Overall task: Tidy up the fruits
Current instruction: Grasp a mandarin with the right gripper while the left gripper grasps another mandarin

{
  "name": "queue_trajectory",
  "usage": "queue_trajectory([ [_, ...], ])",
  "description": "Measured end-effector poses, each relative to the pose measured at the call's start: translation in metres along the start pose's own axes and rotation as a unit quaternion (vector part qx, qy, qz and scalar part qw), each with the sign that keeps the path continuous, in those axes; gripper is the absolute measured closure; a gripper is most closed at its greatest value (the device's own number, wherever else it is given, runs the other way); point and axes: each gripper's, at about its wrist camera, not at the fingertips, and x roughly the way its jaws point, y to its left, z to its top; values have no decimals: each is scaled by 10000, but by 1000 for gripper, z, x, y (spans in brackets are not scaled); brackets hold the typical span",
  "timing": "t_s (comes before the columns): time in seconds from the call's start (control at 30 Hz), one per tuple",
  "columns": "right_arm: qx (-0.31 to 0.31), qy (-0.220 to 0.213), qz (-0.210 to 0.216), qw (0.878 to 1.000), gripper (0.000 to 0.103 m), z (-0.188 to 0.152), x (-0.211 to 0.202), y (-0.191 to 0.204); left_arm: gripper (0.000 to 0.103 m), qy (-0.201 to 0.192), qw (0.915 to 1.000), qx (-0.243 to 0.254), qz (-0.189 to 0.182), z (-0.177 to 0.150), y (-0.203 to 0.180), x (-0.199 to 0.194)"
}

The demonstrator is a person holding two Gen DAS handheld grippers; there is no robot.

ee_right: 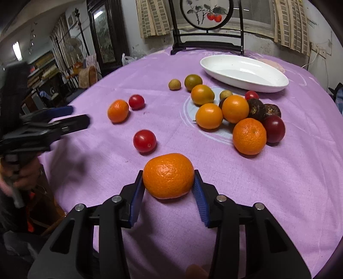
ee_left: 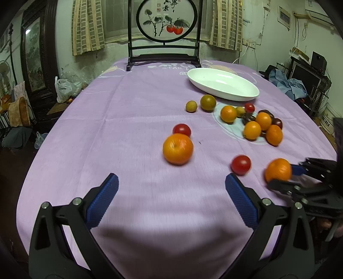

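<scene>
My right gripper [ee_right: 169,191] is shut on a tangerine [ee_right: 168,176] just above the purple tablecloth; it also shows in the left wrist view [ee_left: 278,170]. My left gripper [ee_left: 171,188] is open and empty over the near part of the table, short of another tangerine [ee_left: 178,148] and a red cherry tomato [ee_left: 181,130]. A second red tomato [ee_left: 240,164] lies between the two grippers. A white oval dish [ee_left: 223,84] stands empty at the back. A cluster of oranges, dark fruits and small green fruits [ee_right: 235,111] lies in front of the dish.
A dark wooden stand with a round painted screen [ee_left: 165,19] stands at the table's far edge. The purple tablecloth [ee_left: 128,120] covers the whole table. The left gripper [ee_right: 53,122] shows at the left in the right wrist view.
</scene>
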Motion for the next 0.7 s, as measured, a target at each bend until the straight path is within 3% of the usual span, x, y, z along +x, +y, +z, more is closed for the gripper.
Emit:
queue_trajectory([
  [0.13, 45, -117, -110, 9999, 58, 1, -13, -4, 13, 153, 9992, 40, -357, 21, 4, 29],
  [0.3, 123, -206, -177, 9996, 58, 1, -24, -15, 29, 560, 9980, 90, -270, 30, 5, 67],
  [0.43, 181, -238, -156, 9994, 58, 4, -25, -22, 33, 681, 9971, 13, -349, 32, 7, 76],
  [0.5, 202, -261, -108, 9994, 58, 6, -25, -25, 40, 749, 9963, 50, -415, 32, 6, 78],
  [0.53, 210, -272, -88, 9994, 58, 8, -25, -26, 49, 790, 9958, 75, -446, 31, 5, 79],
  [0.7, 303, -364, 52, 9989, 58, 19, -28, -38, 59, 776, 9955, 214, -493, 32, 0, 81],
])
